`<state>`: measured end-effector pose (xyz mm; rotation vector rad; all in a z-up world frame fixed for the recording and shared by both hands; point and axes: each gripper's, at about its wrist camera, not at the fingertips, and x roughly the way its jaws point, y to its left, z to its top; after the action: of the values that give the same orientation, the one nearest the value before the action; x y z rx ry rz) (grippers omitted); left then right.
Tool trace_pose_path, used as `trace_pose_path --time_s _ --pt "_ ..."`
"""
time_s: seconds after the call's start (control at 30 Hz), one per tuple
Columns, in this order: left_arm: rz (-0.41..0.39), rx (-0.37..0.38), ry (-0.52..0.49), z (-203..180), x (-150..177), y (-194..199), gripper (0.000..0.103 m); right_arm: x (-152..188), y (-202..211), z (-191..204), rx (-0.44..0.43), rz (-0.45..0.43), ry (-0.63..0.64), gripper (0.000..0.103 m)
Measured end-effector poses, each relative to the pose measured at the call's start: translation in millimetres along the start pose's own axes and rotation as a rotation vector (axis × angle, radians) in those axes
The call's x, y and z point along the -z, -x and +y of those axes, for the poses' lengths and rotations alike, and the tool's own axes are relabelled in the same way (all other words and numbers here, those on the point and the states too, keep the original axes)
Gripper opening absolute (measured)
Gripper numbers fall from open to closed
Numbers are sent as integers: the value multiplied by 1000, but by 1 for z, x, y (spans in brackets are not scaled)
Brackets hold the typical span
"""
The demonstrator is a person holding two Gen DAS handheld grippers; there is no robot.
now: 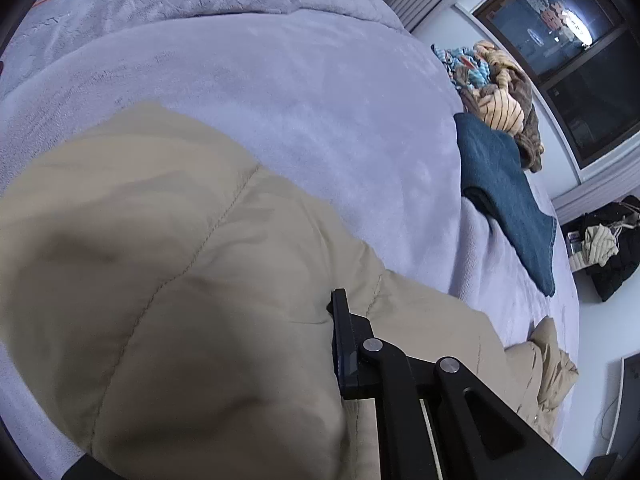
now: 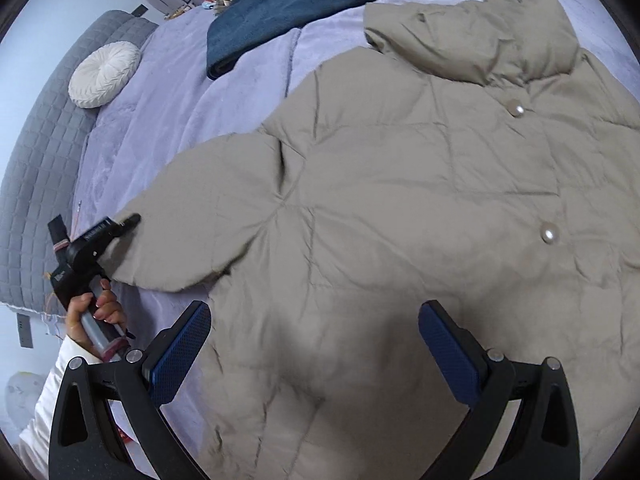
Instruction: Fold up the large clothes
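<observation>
Left hand-held gripper [image 2: 130, 220]: clamped on sleeve end of beige puffer jacket [image 2: 400, 200] (spread flat on bed [image 2: 180, 100]); right hand-held gripper [image 2: 316, 344]: jaws wide, empty, over hem; sleeve runs leftward.

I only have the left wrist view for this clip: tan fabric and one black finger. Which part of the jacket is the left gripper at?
Observer: The left gripper is closed at the end of one sleeve of the jacket.
Operator: And the right gripper?
Observer: The right gripper is open over the jacket's lower body, holding nothing.
Operator: Which side of the jacket faces up?
Observer: The front; two snap buttons show along it.
</observation>
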<state>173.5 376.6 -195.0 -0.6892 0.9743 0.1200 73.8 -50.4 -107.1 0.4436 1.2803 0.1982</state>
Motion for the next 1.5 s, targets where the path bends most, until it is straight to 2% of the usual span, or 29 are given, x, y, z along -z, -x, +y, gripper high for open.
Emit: trace_pose_path --time_s 0.07,0.13,0.17,0.2,0.37,0.5,0.67,0.8,0.9,1.07,1.13,1.2,1.23,1.27,1.3,1.33,1.4,1.47,1.5 --pt "-61 -12 -63 -11 0 23 12 -10 -6 12 -47 -38 2 100" --pt "-108 -6 -131 -22 1 47 12 -19 -15 23 -121 -53 -1 67" --pt "-129 2 -164 -29 2 61 12 -23 -24 28 -144 -39 -8 27" --pt "-146 11 -195 -37 2 71 12 -26 -36 32 -164 -24 -27 13" --pt "-215 89 -386 -95 14 117 12 -15 -94 43 -262 47 -102 8" --pt "-197 179 -525 -158 42 126 12 2 -123 42 -249 103 -109 8" --pt "-169 286 -695 -254 100 122 11 13 -97 35 -291 141 -42 8" --pt "-78 329 -810 -324 164 96 12 24 -40 -14 -222 68 -53 8" --pt "7 313 -907 -365 222 64 12 35 7 -68 -122 -14 -92 8" --pt "147 134 -1073 -391 313 -10 12 58 70 -154 24 -114 -198 8" --pt "149 62 -1125 -387 336 -27 12 65 81 -173 52 -130 -230 8" --pt "123 13 -1164 -385 349 -32 21 64 85 -180 56 -140 -260 8" --pt "121 21 -1165 -382 351 -29 34 66 87 -183 54 -145 -270 8" --pt "129 41 -1157 -380 351 -23 63 66 87 -184 54 -148 -274 8" --pt "138 63 -1143 -378 350 -17 81 55 87 -187 51 -147 -275 8" --pt "131 79 -1131 -377 347 -13 103 51 84 -181 49 -147 -274 8" --pt "80 109 -1126 -373 344 7 103 46 88 -180 45 -147 -265 8" --pt "79 127 -1133 -366 335 23 103 39 85 -163 45 -148 -242 9" --pt "77 139 -1128 -362 327 32 103 38 93 -176 42 -150 -226 10"
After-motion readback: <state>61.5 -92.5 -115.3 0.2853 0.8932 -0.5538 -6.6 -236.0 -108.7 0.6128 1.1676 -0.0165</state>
